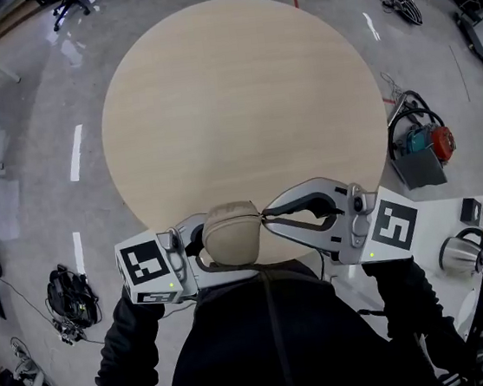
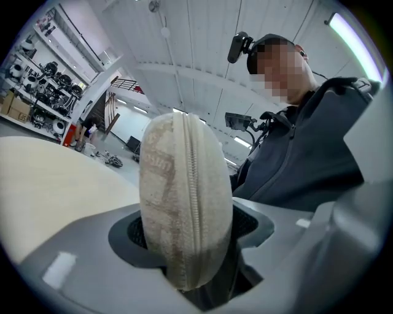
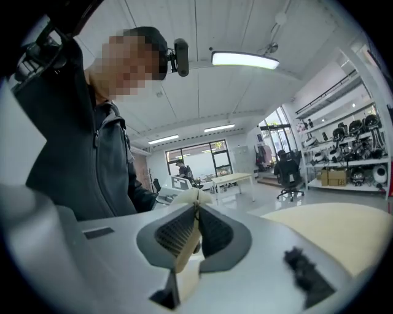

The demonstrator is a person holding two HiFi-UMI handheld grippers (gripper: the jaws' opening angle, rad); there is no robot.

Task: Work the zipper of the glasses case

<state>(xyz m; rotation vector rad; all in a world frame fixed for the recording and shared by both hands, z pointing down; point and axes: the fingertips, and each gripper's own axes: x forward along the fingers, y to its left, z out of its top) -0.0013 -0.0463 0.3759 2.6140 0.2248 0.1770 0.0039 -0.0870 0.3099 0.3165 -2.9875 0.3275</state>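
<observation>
Glasses case [image 1: 231, 231] over table [image 1: 239, 101] near edge; its left end in left tongs [image 1: 211, 242], zipper pull [image 3: 186, 254] in right tongs [image 1: 266, 217].

**Dark jacket, pale grey grippers**

Dressed in a dark zip-front jacket [image 1: 277, 341] with a raised collar and a thin zip line down the centre. Covered to the wrists by long black sleeves [image 1: 126, 359]. Topped with a small black head camera [image 2: 239, 46] on a short bracket.

Fitted with a left gripper [image 1: 226, 244] and a right gripper [image 1: 271, 217], moulded in smooth pale grey-white plastic with curved, tapering jaws. Lined on the inner faces with dark grey ribbed pads [image 3: 175, 233]. Marked at each gripper's rear by a white cube [image 1: 148, 265] printed with bold black square patterns. Dotted with a tiny green light [image 1: 172, 284] just below the cube.
</observation>
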